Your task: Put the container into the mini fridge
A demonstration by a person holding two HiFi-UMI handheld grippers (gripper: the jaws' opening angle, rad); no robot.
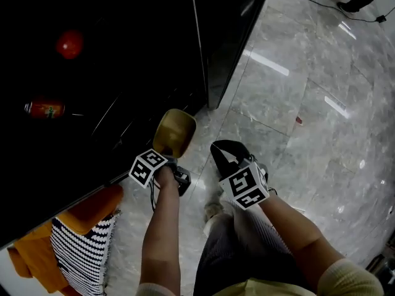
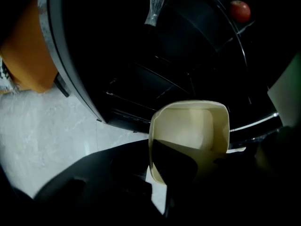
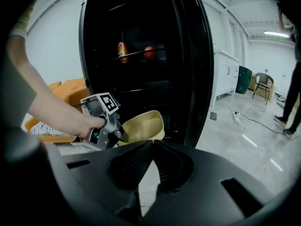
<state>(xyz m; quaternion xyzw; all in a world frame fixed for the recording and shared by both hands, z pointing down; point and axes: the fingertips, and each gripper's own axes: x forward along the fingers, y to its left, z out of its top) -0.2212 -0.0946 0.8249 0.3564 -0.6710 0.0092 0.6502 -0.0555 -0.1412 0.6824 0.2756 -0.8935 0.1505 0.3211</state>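
A cream plastic container (image 1: 174,131) hangs just in front of the open mini fridge (image 1: 92,73), low beside its dark shelves. My left gripper (image 1: 170,158) is shut on the container's near rim; in the left gripper view one dark jaw lies inside the container (image 2: 190,131) and the gripper (image 2: 162,166) clamps its edge. My right gripper (image 1: 218,147) hovers to the right over the floor, shut and empty, its tips meeting (image 3: 151,144). From there I see the container (image 3: 141,126) and the left gripper (image 3: 113,132).
A red apple (image 1: 69,44) and a drink can (image 1: 46,108) sit on the fridge's upper shelves. The open fridge door (image 1: 231,36) stands to the right. An orange cushion (image 1: 92,208) and striped pillow (image 1: 83,254) lie at left. A cable (image 1: 321,5) crosses the far marble floor.
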